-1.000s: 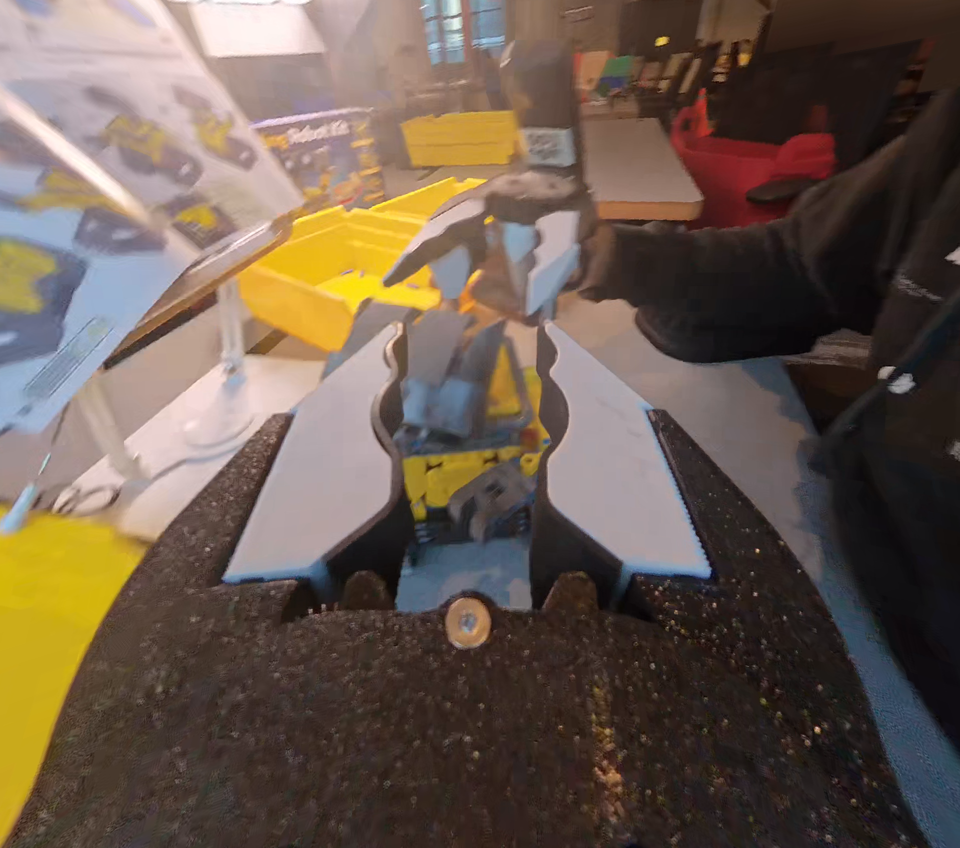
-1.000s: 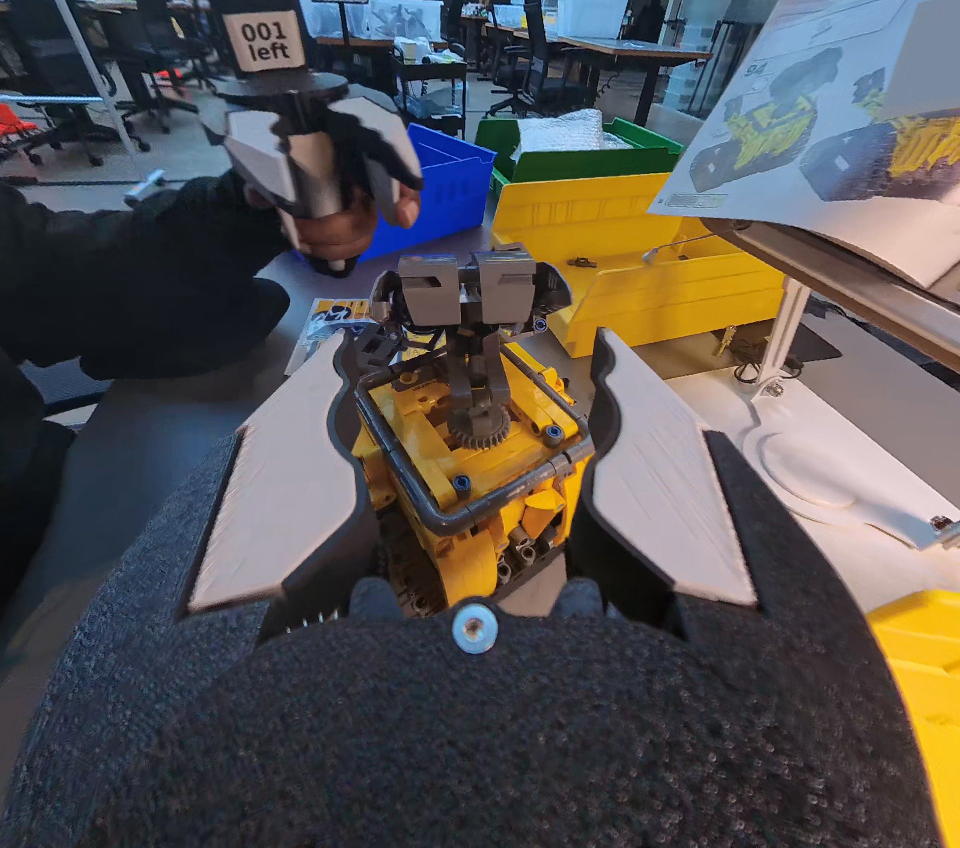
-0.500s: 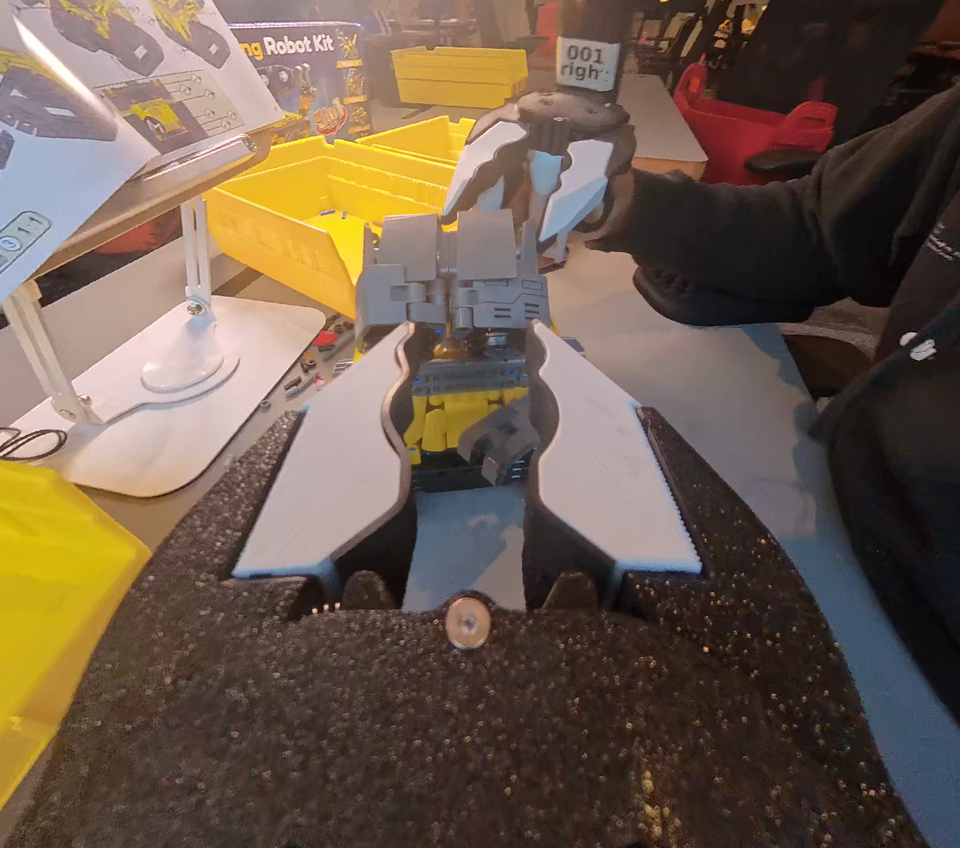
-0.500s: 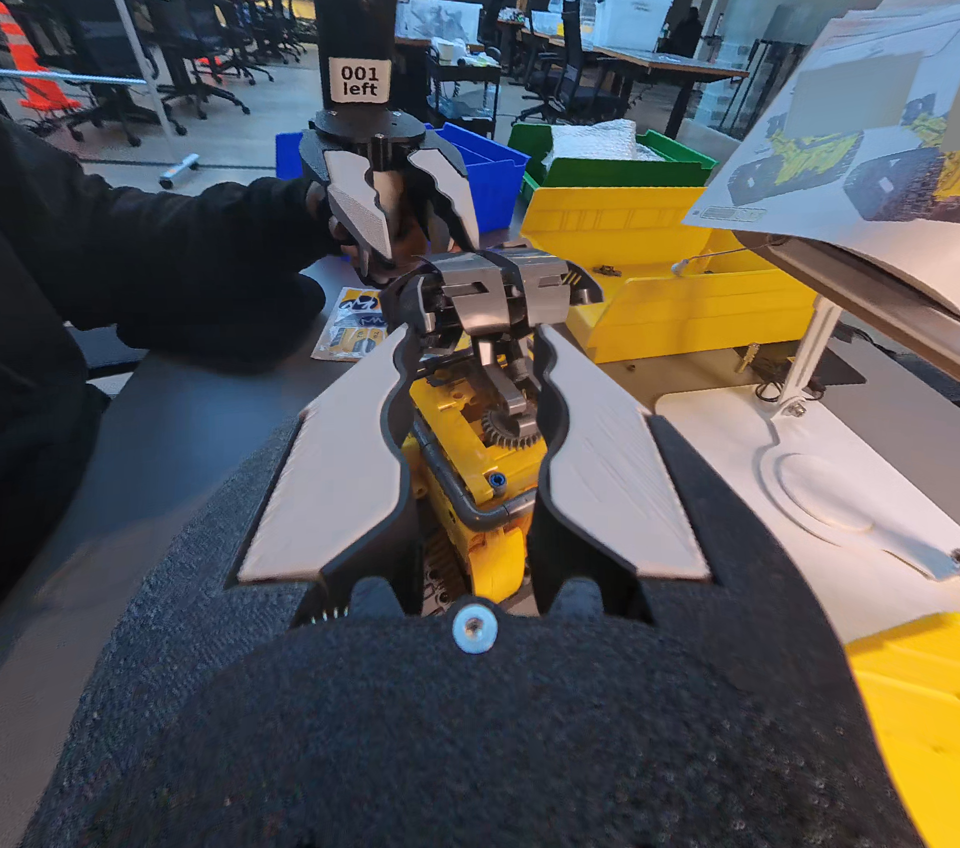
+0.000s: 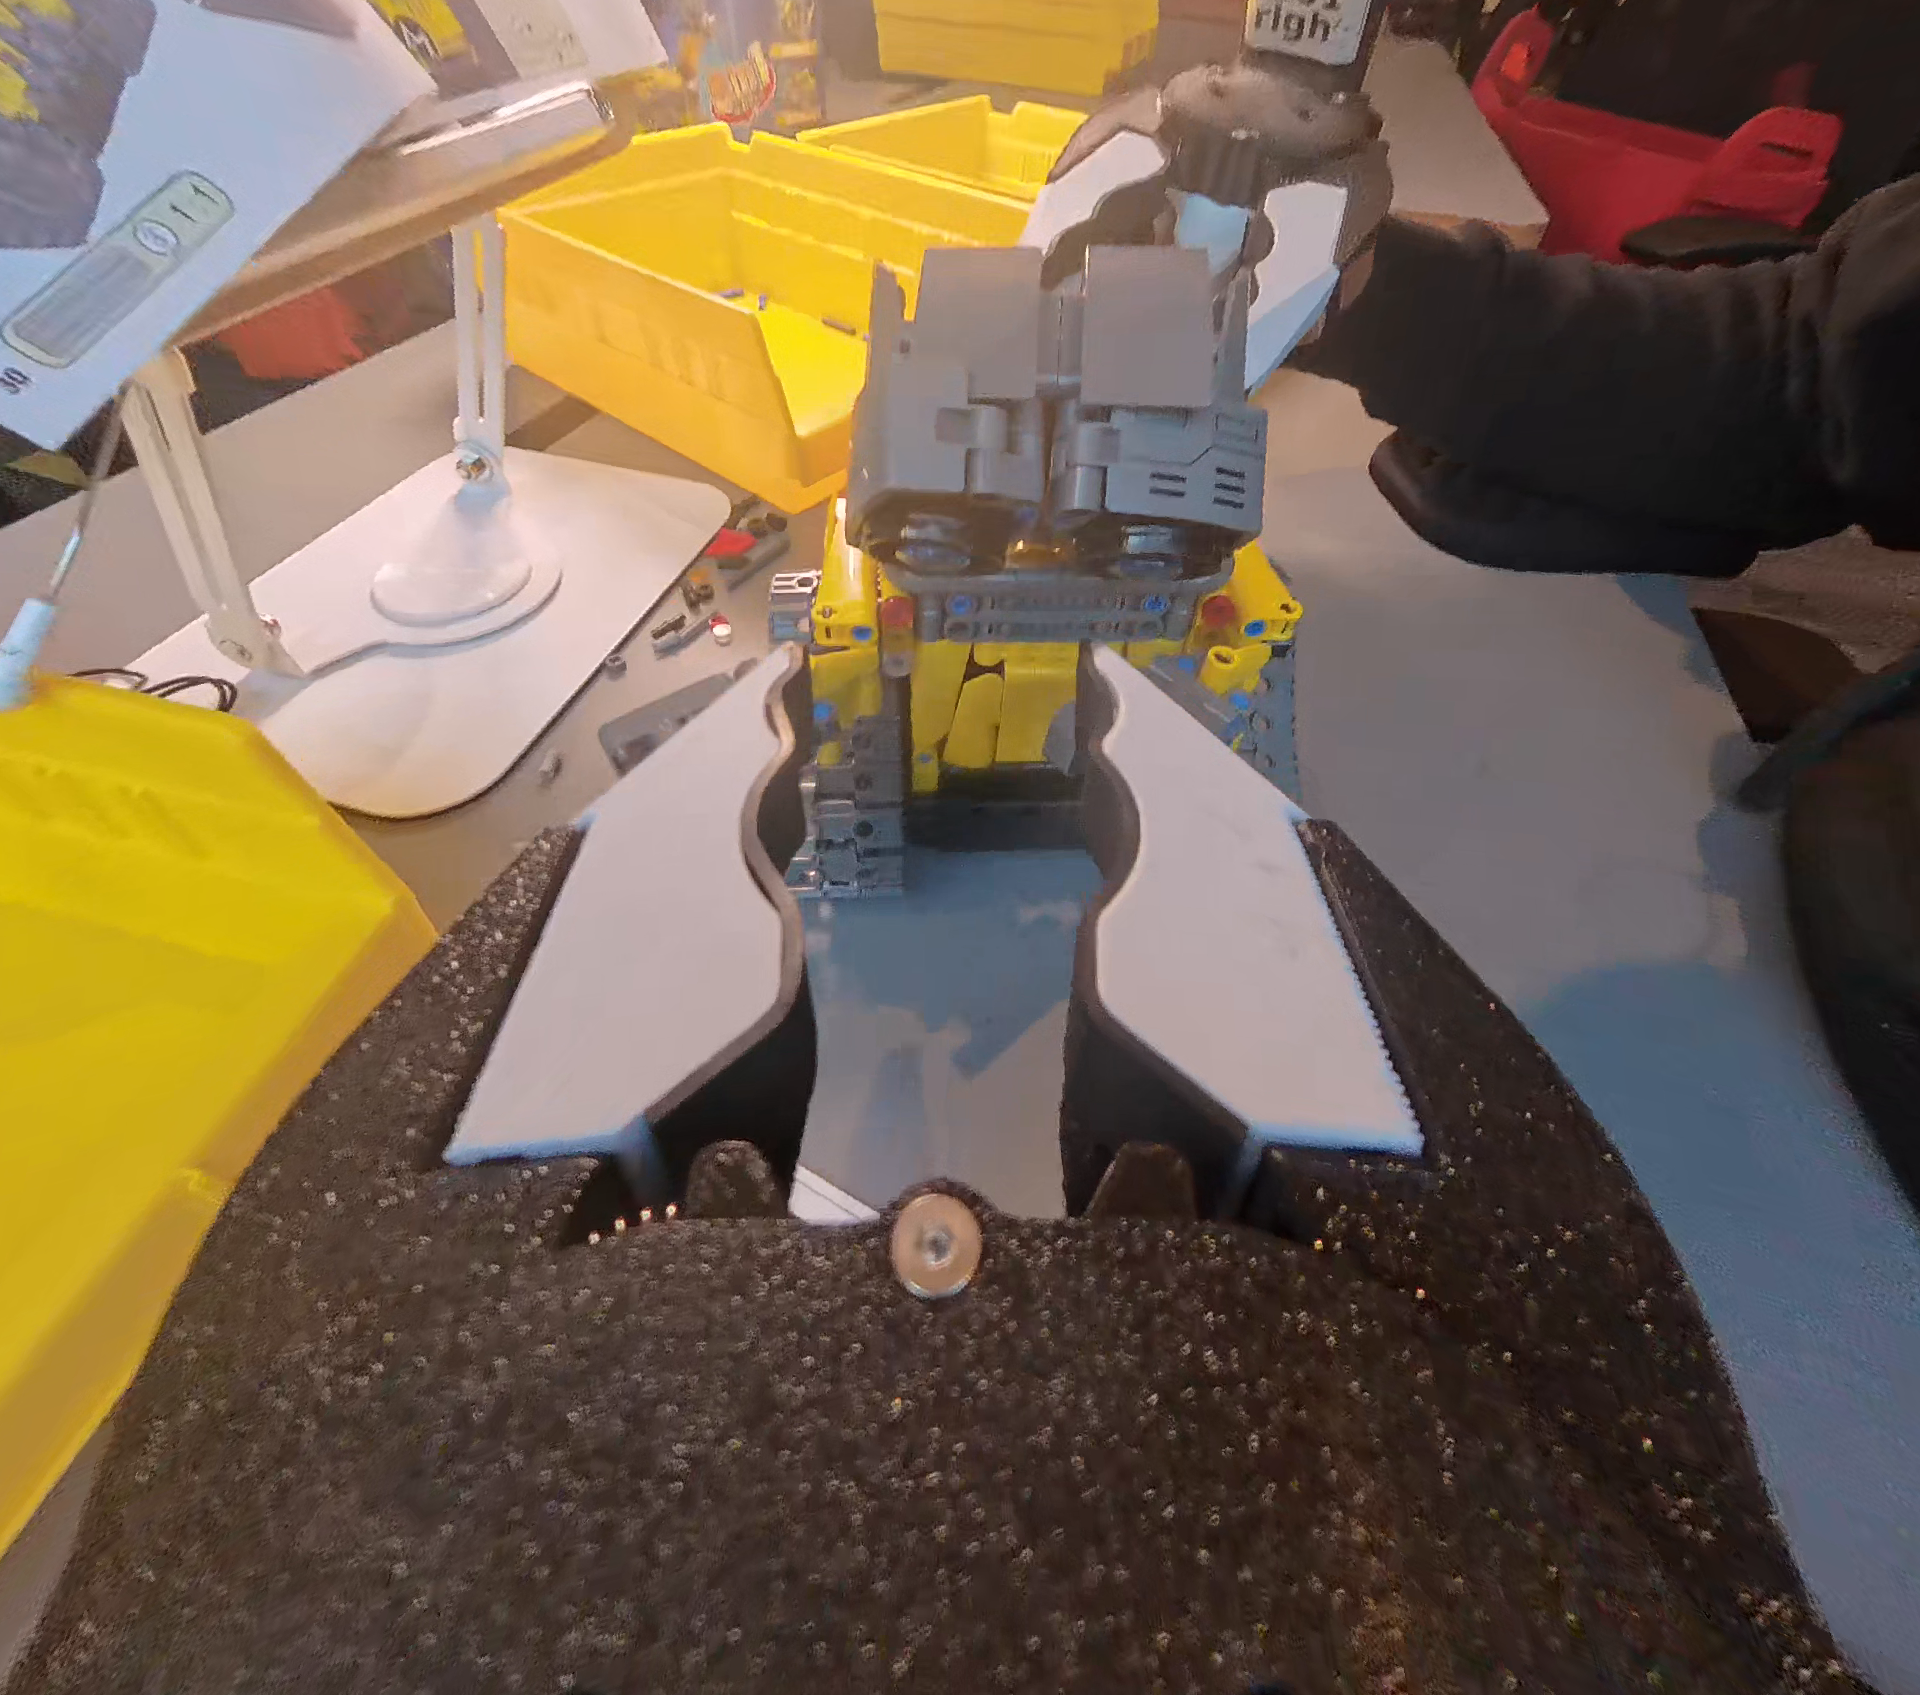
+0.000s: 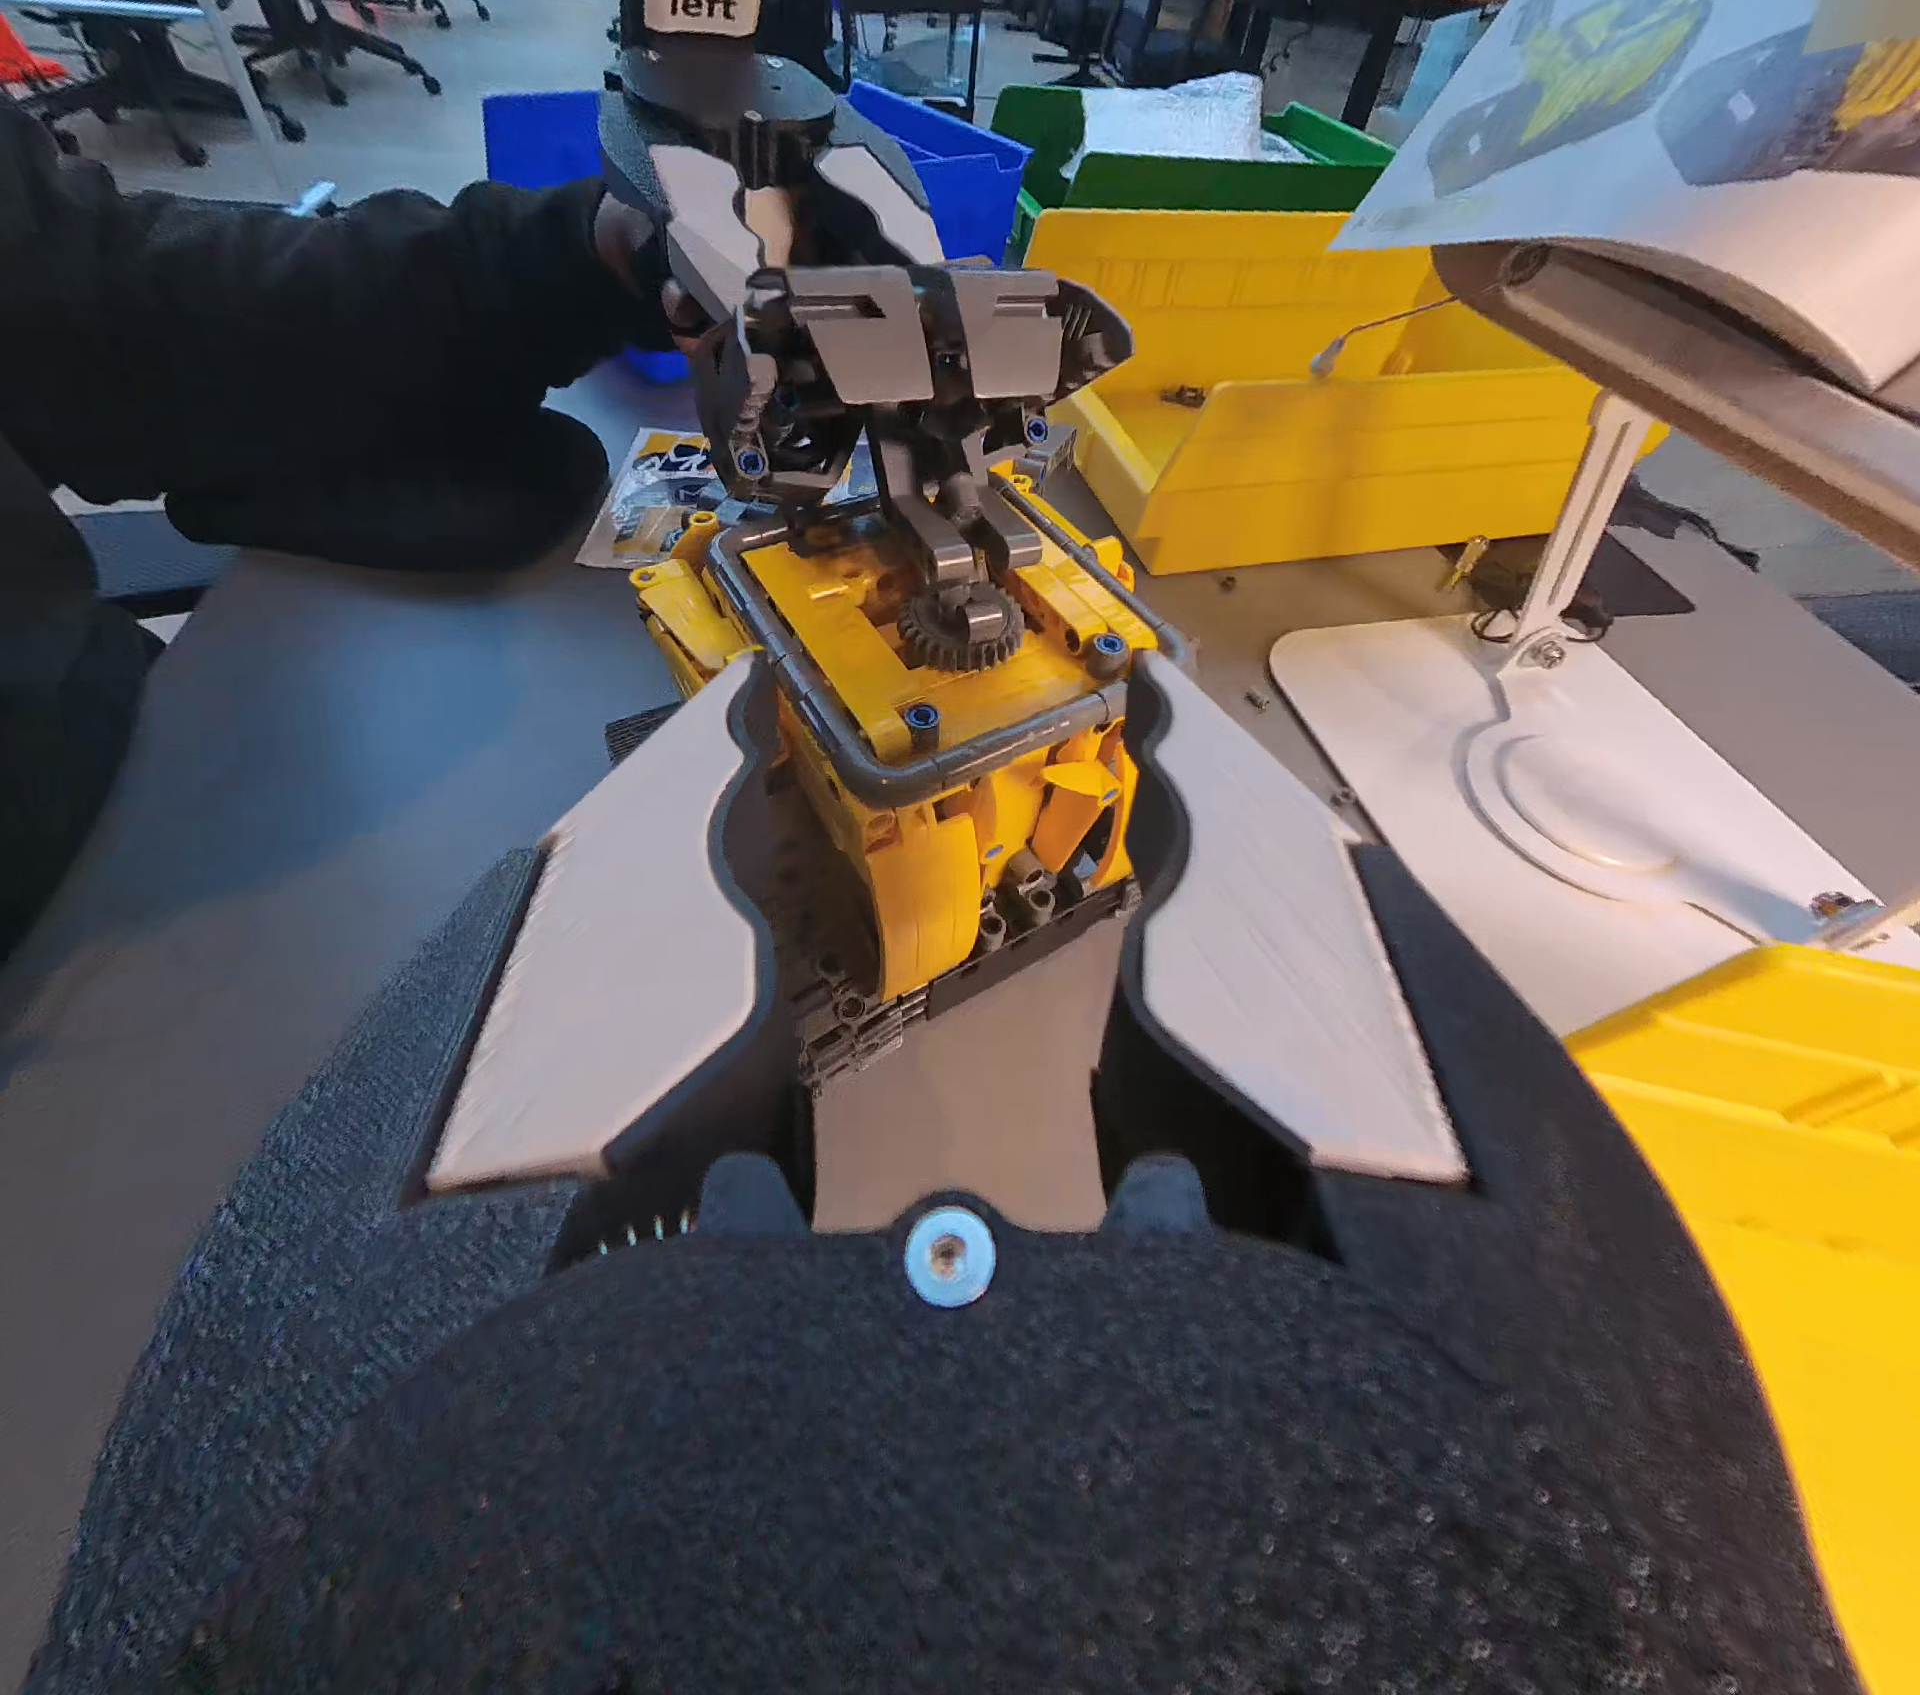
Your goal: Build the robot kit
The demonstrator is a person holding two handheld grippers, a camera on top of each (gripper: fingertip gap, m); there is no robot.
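Observation:
A yellow brick-built robot (image 5: pixel 997 710) with a grey two-eyed head (image 5: pixel 1049 398) stands upright on the grey table (image 5: pixel 1507 814). My left gripper (image 5: pixel 945 689) is open and its tips reach the robot's lower front, with a grey arm piece between them. My right gripper (image 6: pixel 945 679) is open on the opposite side, its fingers flanking the robot's yellow body (image 6: pixel 935 772) below the head (image 6: pixel 914 357). Each gripper shows behind the head in the other view: the right gripper (image 5: pixel 1195 232) and the left gripper (image 6: pixel 790 222), tips hidden.
An instruction booklet (image 5: pixel 208 35) rests on a white stand (image 5: pixel 436 637) left of the robot. Yellow bins (image 5: pixel 675 315) stand behind, and another yellow bin (image 5: pixel 156 970) is close at my left. Small loose parts (image 5: pixel 717 596) lie by the stand. A blue bin (image 6: pixel 935 159) and a green bin (image 6: pixel 1195 180) stand beyond. The gap from one gripper's tips to the other's is roughly 12 centimeters.
The robot went from tilted between my left fingers to upright on the table. My left gripper has drawn back and widened. My right gripper closed in on the body, then spread wider.

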